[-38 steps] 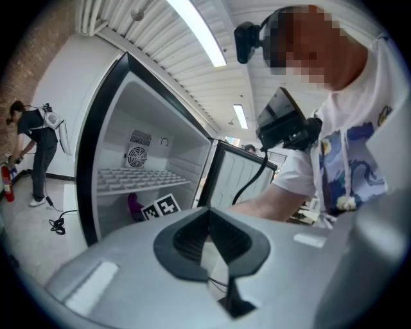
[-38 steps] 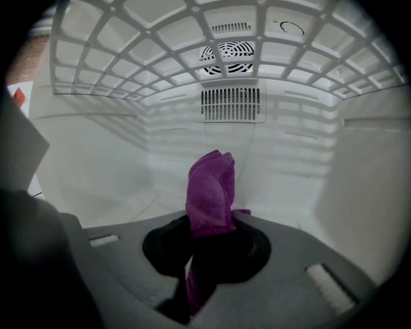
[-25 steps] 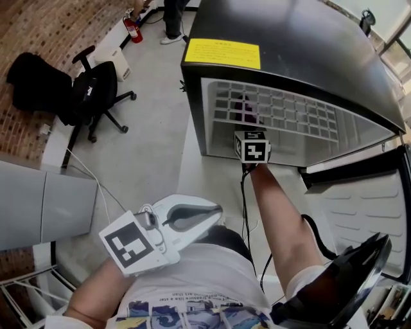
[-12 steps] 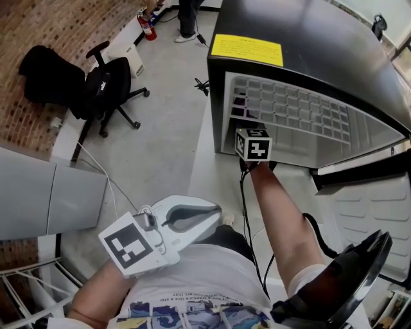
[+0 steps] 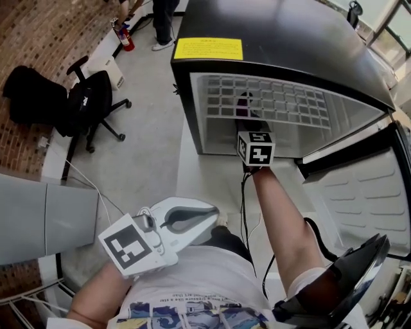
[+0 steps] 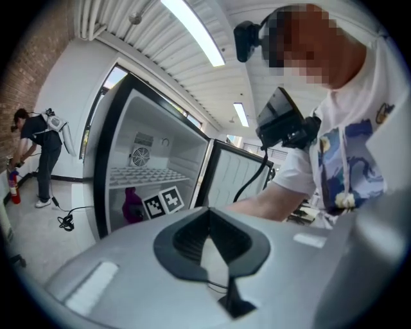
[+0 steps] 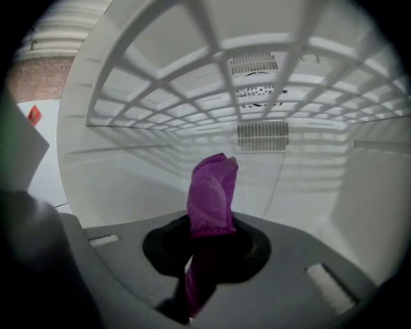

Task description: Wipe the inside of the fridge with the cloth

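The black fridge [image 5: 289,38] stands open with a white inside and a white wire shelf [image 5: 276,103]. My right gripper [image 5: 246,120] reaches into its mouth below that shelf, shut on the purple cloth [image 5: 244,105]. In the right gripper view the cloth [image 7: 212,193] sticks up out of the right gripper [image 7: 205,257], short of the vented back wall [image 7: 260,135]. My left gripper [image 5: 209,215] hangs back beside my torso, shut on nothing. From the left gripper view [image 6: 209,247] the cloth [image 6: 131,204] shows inside the fridge.
The fridge door [image 5: 366,193] is swung open at the right. A black office chair [image 5: 90,103] stands on the floor at the left, near a red fire extinguisher [image 5: 123,37]. A person [image 5: 160,19] stands beyond the fridge. A cable [image 5: 83,180] trails past a grey cabinet [image 5: 38,212].
The head view swung sideways and back. My right gripper stays under the shelf with the cloth in it. The left gripper has not moved.
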### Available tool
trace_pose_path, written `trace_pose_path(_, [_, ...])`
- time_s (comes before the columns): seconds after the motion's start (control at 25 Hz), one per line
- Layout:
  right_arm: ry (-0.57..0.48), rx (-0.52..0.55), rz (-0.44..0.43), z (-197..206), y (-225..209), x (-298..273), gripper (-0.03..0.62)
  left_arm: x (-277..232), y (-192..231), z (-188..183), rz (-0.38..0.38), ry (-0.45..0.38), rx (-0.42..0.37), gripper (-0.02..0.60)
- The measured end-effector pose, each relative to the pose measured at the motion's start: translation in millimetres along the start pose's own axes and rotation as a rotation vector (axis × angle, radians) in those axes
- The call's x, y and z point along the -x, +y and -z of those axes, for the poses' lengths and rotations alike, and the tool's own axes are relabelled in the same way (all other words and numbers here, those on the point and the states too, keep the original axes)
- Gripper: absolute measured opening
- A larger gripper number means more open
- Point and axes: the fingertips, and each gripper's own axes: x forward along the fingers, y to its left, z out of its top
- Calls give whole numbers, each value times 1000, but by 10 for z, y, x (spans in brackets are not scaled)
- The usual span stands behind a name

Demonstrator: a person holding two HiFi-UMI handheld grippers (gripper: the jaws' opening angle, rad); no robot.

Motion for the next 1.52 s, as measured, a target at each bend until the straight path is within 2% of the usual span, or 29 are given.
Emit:
trace_pose_path(0.36, [0,36,267,57,-1214,674,52,-472,-222,-67,179,24,-42,5])
trace_pose_path(0.52, [42,62,353,152,-1524,775,52,-600,-246,-92,207,34,-47,5])
trace_pose_path(0.64, [104,86,392,261,-1591,760,52,-661,-244,-100,210,46,-44,5])
trace_pose_path(0.8, [183,111,386,501,-1575,678,52,-699,-224,-99,205,57,-42,5])
trace_pose_path(1.12, [195,74,298,688,-1331,480,52,-692,-184,-23,174,65,-21,5])
trace_pose_path(1.52, [198,89,204,685,-910,303,52,-593,-126,-35,130,47,-1,5])
